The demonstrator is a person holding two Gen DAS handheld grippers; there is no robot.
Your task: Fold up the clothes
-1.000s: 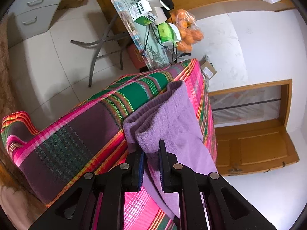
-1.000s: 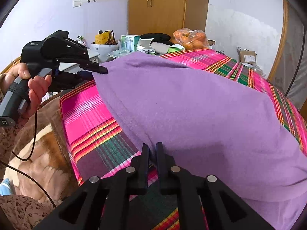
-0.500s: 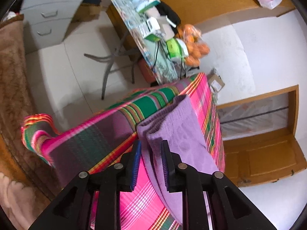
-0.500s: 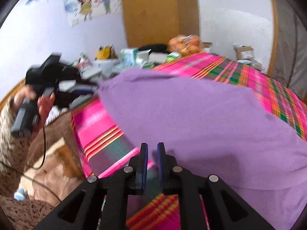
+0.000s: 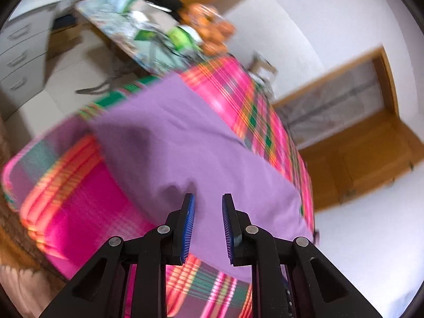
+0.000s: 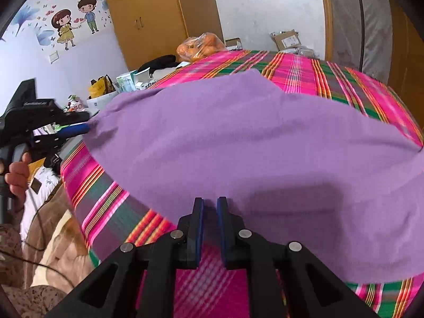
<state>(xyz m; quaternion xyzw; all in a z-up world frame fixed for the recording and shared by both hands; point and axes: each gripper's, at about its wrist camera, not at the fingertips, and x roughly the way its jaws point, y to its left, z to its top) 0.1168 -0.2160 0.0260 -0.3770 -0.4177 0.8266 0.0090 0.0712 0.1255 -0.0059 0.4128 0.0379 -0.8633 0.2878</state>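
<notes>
A purple cloth lies spread over a bed with a pink, green and orange plaid cover. My left gripper stands over the cloth's near edge with its blue pads apart and flat cloth showing between them. The right wrist view shows this left gripper at the cloth's left corner, held by a hand. My right gripper is at the cloth's front edge, its fingers close together with purple fabric between the tips. The left wrist view is motion-blurred.
Past the bed's far end stands a folding table with boxes and a bag of oranges. A wooden wardrobe, grey drawers and a wooden door line the room. A brown blanket lies left of the bed.
The bunched cloth that hung from my left gripper now lies spread flat on the bed. The left fingers have widened. The right gripper has moved forward over the front edge.
</notes>
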